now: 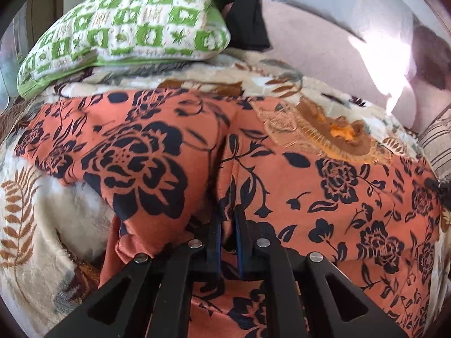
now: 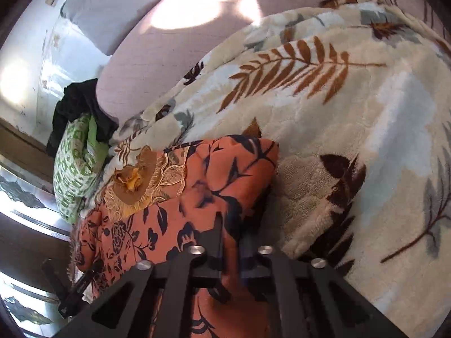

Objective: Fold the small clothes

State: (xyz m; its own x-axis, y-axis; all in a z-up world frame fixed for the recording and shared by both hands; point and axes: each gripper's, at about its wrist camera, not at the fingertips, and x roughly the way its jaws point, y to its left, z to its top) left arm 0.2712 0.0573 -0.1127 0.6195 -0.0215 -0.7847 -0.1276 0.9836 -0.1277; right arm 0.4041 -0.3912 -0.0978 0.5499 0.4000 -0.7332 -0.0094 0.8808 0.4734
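Orange flowered top on leafy blanket (fuzzy), left tongs pinching its cloth, right tongs pinching its edge

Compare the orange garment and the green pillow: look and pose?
The garment is orange with a dark navy flower print; the pillow is white with green checks. The garment lies spread on the blanket, pinched by both grippers; the pillow sits plump at the far edge, untouched, under a black cloth. Both rest on the bed.
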